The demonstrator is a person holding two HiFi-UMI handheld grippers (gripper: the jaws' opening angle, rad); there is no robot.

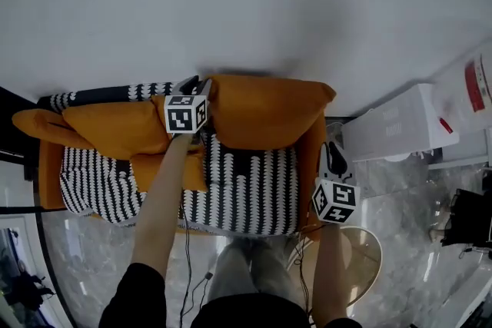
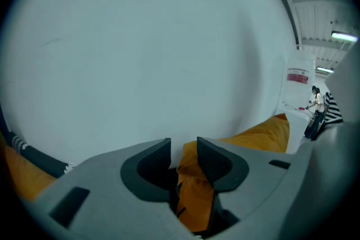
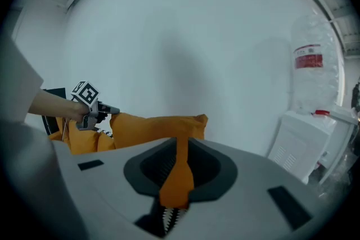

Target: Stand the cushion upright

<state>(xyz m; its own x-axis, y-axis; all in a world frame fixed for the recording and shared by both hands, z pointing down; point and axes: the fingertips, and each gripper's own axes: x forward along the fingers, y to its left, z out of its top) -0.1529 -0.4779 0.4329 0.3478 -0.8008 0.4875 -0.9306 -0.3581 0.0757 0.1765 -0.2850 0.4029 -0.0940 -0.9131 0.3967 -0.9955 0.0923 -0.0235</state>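
Right gripper (image 3: 180, 146) is pinched shut on one edge of the single large orange cushion (image 1: 265, 111); left gripper (image 2: 184, 148), jaws parted, loosely straddles its far corner. Cushion stands upright ahead of both grippers.

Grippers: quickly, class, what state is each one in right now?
Left gripper: open, cushion fabric between its jaws.
Right gripper: shut on the cushion.

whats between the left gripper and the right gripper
The large orange fabric cushion fills the stretch from left gripper to right gripper; the head view shows it.
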